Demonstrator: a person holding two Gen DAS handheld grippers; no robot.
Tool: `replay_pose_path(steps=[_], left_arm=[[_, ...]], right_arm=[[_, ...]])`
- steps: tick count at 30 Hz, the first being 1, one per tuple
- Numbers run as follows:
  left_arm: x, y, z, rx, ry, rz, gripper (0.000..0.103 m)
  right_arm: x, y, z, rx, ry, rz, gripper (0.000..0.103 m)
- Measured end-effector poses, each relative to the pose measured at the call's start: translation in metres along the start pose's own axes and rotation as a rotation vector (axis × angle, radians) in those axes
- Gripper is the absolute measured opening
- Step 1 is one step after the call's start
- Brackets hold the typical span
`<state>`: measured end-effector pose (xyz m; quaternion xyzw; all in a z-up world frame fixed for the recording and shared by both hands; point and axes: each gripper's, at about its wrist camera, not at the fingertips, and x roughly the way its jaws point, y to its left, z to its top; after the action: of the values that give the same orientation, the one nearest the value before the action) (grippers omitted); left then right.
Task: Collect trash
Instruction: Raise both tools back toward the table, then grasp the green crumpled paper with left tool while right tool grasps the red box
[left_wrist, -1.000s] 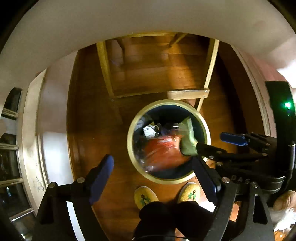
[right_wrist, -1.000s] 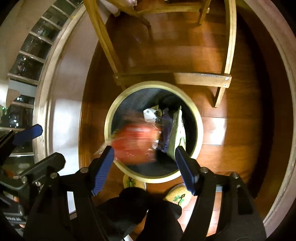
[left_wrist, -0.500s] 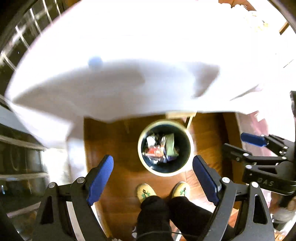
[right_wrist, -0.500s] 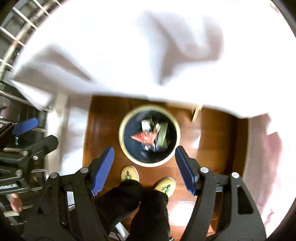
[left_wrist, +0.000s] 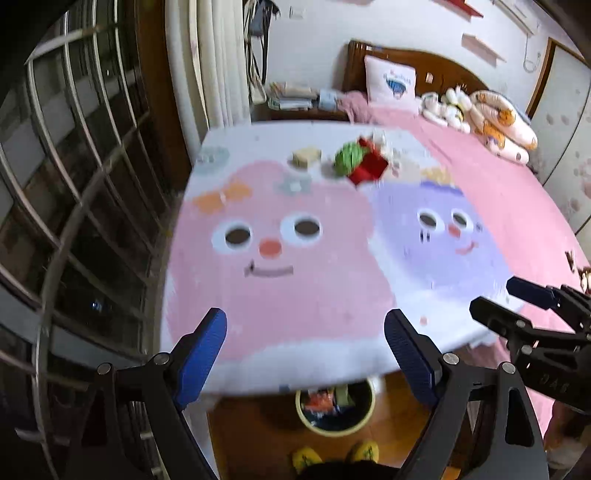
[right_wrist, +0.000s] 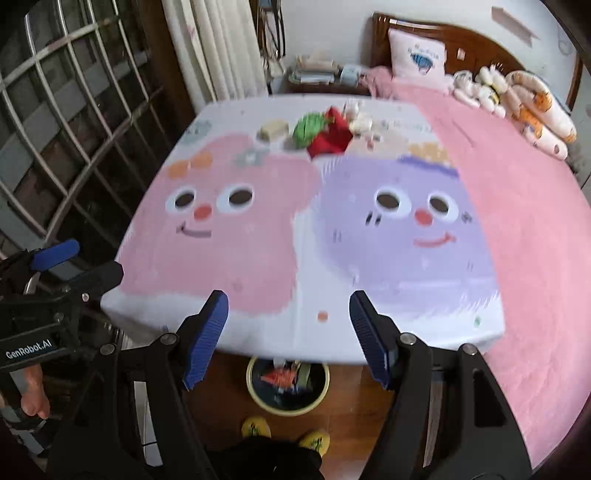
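Trash (left_wrist: 360, 162) clustered at table's far edge, well ahead of both grippers. Left gripper (left_wrist: 304, 354), right gripper (right_wrist: 288, 338) spread wide, empty. Bin (right_wrist: 288, 384) below fingertips, part-filled. Step judged: between pickups. Next: reach forward, pinch one piece.

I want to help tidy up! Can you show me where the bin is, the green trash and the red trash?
bin (right_wrist: 258, 400), right wrist view, on its near-left rim.
green trash (right_wrist: 308, 127), right wrist view, on the middle of the crumpled wad.
red trash (left_wrist: 369, 168), left wrist view, on the middle of the red piece.
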<state>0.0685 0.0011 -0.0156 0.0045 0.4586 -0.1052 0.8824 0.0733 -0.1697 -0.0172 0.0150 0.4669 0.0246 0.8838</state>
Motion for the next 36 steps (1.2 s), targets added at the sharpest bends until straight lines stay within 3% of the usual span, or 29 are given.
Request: replay_pose_path(steps=[6, 10, 15, 22, 36], left_arm=[[-0.016, 0.001, 0.054, 0.009, -0.042, 0.024, 0.088], [-0.005, 0.002, 0.073, -0.005, -0.033, 0.026, 0.088], [0.025, -0.003, 0.091, -0.021, -0.025, 0.047, 0.088], [0.069, -0.027, 0.141, -0.059, -0.007, 0.087, 0.088], [0.197, -0.088, 0.237, -0.087, 0.084, 0.114, 0.088]], right_arm=[[-0.004, 0.001, 0.028, -0.012, -0.022, -0.024, 0.066], [0.013, 0.000, 0.045, -0.037, -0.020, -0.024, 0.066], [0.040, -0.015, 0.068, -0.053, -0.013, 0.001, 0.066], [0.080, -0.059, 0.119, -0.062, 0.011, 0.012, 0.066], [0.184, -0.148, 0.205, -0.111, 0.104, 0.054, 0.066]])
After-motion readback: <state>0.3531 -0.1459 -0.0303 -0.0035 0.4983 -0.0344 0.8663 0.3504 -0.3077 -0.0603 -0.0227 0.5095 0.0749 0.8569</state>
